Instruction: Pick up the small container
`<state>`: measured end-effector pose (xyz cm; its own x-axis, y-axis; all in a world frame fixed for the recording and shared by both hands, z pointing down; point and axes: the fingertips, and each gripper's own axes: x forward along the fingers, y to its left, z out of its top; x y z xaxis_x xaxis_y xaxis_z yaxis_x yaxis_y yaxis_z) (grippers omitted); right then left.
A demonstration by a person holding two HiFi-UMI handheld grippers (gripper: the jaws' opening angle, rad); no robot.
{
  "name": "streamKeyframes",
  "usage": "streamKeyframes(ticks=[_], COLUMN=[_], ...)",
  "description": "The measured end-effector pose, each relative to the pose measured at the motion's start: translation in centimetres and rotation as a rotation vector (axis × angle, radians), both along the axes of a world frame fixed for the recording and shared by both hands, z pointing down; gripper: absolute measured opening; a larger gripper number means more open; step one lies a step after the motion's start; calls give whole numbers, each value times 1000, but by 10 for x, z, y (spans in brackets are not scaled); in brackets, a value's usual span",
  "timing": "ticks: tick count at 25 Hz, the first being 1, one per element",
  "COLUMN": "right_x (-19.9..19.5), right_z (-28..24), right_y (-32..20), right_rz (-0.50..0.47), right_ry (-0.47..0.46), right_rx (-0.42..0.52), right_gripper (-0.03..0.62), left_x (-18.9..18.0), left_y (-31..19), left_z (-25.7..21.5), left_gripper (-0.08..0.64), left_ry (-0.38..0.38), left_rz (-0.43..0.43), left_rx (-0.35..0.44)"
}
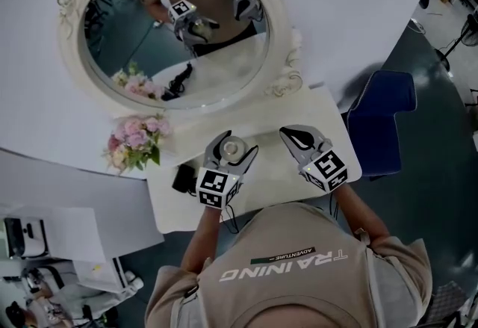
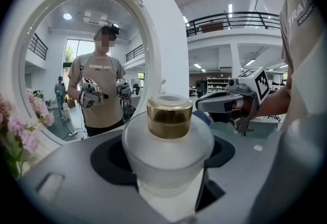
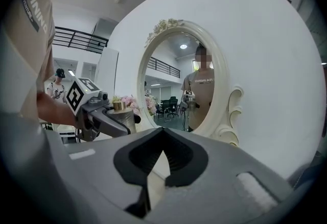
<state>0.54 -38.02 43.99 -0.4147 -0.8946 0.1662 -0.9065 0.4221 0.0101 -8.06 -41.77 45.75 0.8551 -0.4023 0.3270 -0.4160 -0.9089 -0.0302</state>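
We hold the small frosted-glass container with a gold collar (image 2: 169,146) in our left hand-held gripper (image 1: 236,141). Its jaws stand wide and press on the round body from both sides, and the container sits upright between them. The grip is over the white tabletop (image 1: 272,178), in front of the oval mirror in a white carved frame (image 1: 71,46), with the bunch of pink flowers (image 1: 137,138) off to its left. Our right hand-held gripper (image 1: 291,132) hovers near it on the right, jaws closed tip to tip and holding nothing. We cannot tell whether the container's base touches the tabletop.
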Motion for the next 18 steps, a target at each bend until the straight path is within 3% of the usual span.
streamKeyframes(ticks=[10,15,18], right_x=[-3,-5,-7], right_z=[0,-1,2], right_y=[3,6,7], right_rz=[-6,-3,-6], right_ry=[1,88,93], right_rx=[10,38,38], right_gripper=[3,3,3], left_x=[-12,-14,-13], left_y=[1,3,2], left_z=[0,4,5], left_gripper=[362,362,362], left_ry=[6,7,10], left_rz=[-32,-39,-38], left_rx=[-15,-27,-28])
